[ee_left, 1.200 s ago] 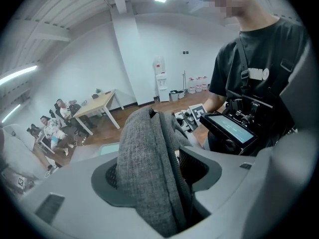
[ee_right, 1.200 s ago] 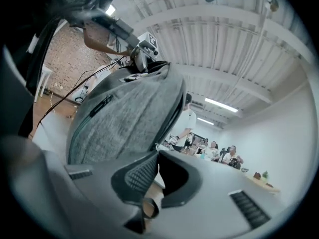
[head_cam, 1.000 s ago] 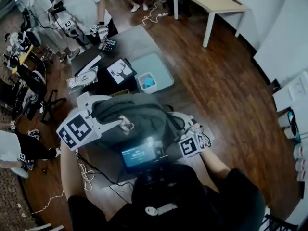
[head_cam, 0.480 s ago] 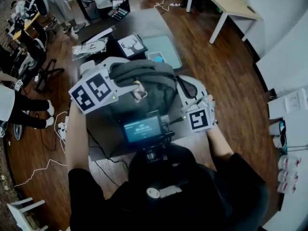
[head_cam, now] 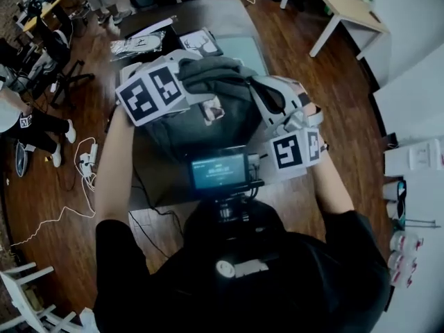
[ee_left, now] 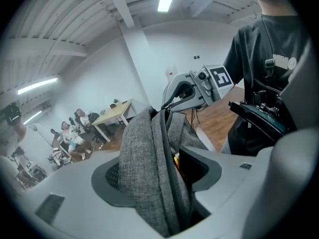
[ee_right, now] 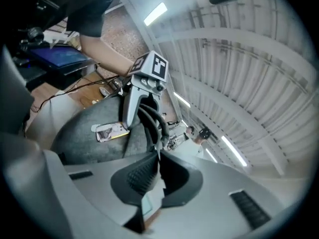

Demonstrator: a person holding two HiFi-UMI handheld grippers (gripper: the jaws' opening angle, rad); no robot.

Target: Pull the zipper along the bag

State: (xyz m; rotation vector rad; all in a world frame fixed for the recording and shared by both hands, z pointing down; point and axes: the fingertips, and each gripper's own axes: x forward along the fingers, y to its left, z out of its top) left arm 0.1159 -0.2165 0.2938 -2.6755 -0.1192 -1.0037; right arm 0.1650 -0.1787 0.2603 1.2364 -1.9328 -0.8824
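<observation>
Moved: right gripper (head_cam: 274,103) has risen and rolled.
Bag: grey woven bag (head_cam: 222,82), dark zipper (ee_left: 167,143) along its ridge, held above the table (head_cam: 163,179) by its near edge.
Left: left gripper (head_cam: 205,99) wide, clamped on bag fabric.
Right: jaws tight on zipper pull (ee_right: 158,152).
Around: card tag (head_cam: 214,109) on bag.

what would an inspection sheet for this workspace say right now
surface: dark table, partly hidden by the bag
job's things: grey bag held between both grippers over the table; its zipper runs up to the zipper pull
clutter: deer-print card and silvery packet at the table's far end
grippers: left gripper clamped on bag fabric beside the zipper; right gripper jaws together on what looks like the zipper pull
cables: power strip with a white cable on the floor, left of the table
surroundings: wooden floor, pale table, a person at the left edge
</observation>
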